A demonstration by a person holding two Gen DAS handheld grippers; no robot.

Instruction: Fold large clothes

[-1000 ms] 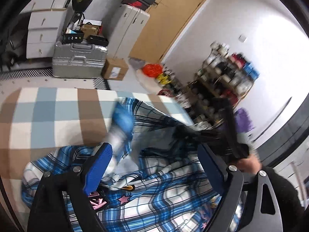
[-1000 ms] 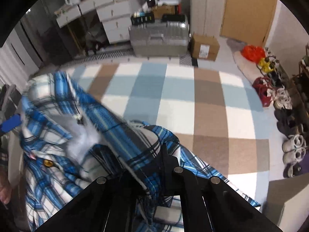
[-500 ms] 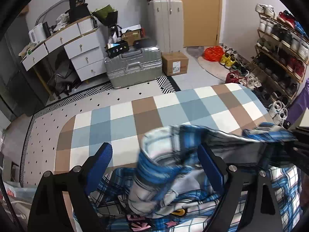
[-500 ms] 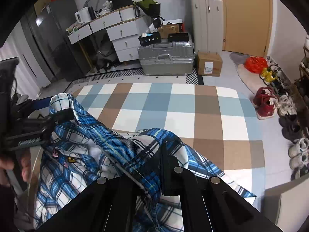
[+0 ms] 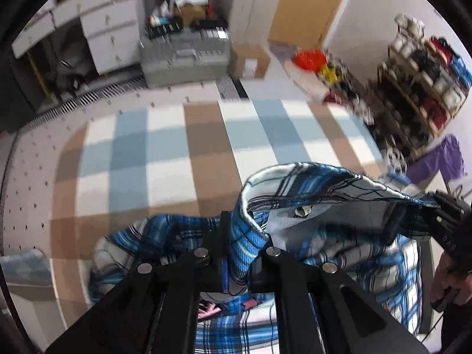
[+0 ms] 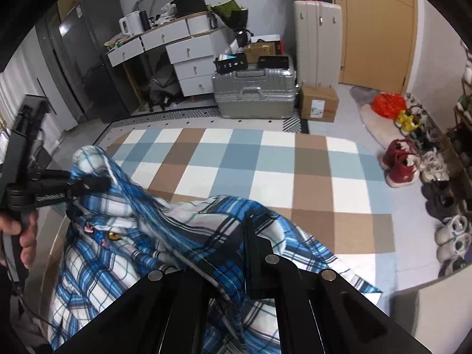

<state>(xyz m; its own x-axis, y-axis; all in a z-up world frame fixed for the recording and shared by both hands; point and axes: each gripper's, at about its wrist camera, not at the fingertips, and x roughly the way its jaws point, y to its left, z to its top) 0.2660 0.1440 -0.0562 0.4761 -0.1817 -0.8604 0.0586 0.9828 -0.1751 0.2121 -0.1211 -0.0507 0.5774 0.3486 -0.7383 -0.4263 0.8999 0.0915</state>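
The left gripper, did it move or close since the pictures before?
Yes. The left gripper, open half a second ago, is now shut on the plaid shirt. Its view has also swung: the silver suitcase sits higher in the frame.

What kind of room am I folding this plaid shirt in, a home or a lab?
Most likely a lived-in home, an entry or storage room: a checked rug, a silver suitcase beside white drawers, and shoes lined up near a wooden door.
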